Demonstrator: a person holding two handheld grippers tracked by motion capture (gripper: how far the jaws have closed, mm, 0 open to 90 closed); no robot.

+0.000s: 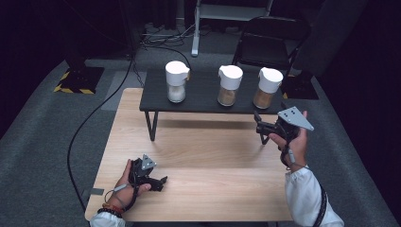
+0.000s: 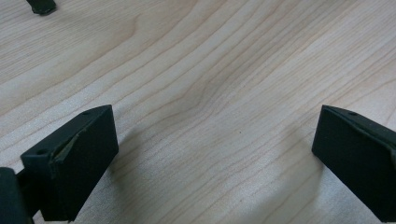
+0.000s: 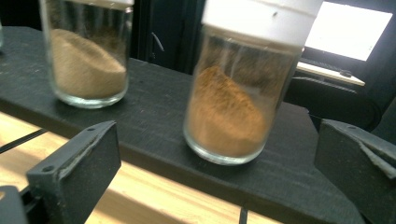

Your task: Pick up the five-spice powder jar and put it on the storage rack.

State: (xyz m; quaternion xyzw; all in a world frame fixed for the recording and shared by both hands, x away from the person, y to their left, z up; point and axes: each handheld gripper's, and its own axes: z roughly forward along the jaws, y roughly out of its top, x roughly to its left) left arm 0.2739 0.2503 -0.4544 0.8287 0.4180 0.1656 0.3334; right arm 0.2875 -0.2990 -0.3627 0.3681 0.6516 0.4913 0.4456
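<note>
Directly ahead of the right gripper (image 3: 217, 172), whose jaws stand spread wide with nothing between them, a glass jar of orange-brown powder (image 3: 238, 93) sits on a low black shelf (image 3: 154, 130), a little beyond the jaw tips and slightly toward the right jaw. Beyond the left jaw stands a second jar (image 3: 88, 56) holding paler tan powder heaped to one side. Both have white caps. From above, a third jar (image 1: 176, 81), filled with white grains, stands well apart at the shelf's other end. The right hand (image 1: 295, 139) holds its gripper raised in front of the shelf's end. The left gripper (image 2: 215, 158) hangs low over the bare wooden table (image 2: 196, 70), jaws spread wide and empty, the left hand (image 1: 130, 182) near the table's near edge.
</note>
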